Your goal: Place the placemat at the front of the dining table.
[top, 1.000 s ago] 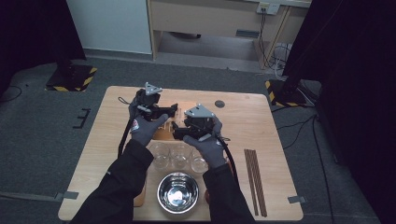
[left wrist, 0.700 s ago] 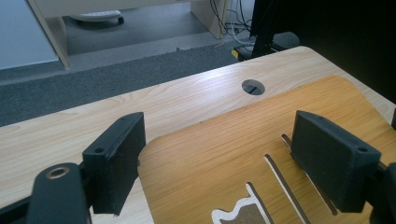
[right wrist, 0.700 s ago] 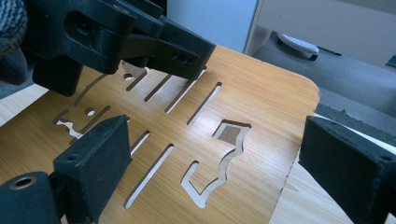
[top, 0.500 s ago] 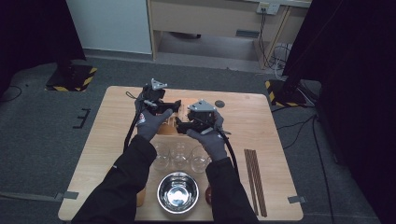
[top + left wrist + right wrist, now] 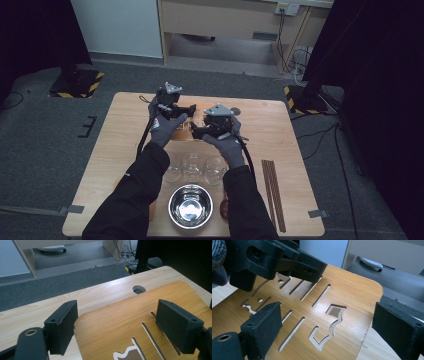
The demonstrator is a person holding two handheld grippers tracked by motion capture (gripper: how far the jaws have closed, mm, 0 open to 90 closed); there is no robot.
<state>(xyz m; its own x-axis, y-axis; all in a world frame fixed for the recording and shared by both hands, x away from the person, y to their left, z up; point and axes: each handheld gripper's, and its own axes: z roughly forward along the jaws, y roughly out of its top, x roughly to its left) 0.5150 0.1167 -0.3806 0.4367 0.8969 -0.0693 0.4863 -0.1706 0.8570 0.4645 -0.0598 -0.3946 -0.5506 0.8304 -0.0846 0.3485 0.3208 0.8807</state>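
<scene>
A thin orange-brown wooden board [image 5: 197, 121] with slots and shaped cut-outs lies flat on the far middle of the table. My left gripper [image 5: 189, 111] hovers over its far left part, jaws wide apart, with the board's rounded corner [image 5: 120, 322] beneath them. My right gripper [image 5: 196, 132] is just in front of it, also open. In the right gripper view the board [image 5: 352, 292] fills the space below my right gripper [image 5: 332, 312], whose right-hand jaw stands past the board's edge. The left gripper's body [image 5: 274, 257] shows at the top left there. Neither gripper's pads press on anything.
Three clear glasses [image 5: 192, 167] stand in a row nearer the person, with a steel bowl [image 5: 190, 206] at the front edge and a small red thing [image 5: 224, 209] beside it. Dark chopsticks [image 5: 272, 192] lie at the right. A round hole [image 5: 235, 111] pierces the tabletop [image 5: 115, 145].
Both hands have carried their grippers a little toward the far side of the table and slightly right, over the board. The jaws stay equally wide.
</scene>
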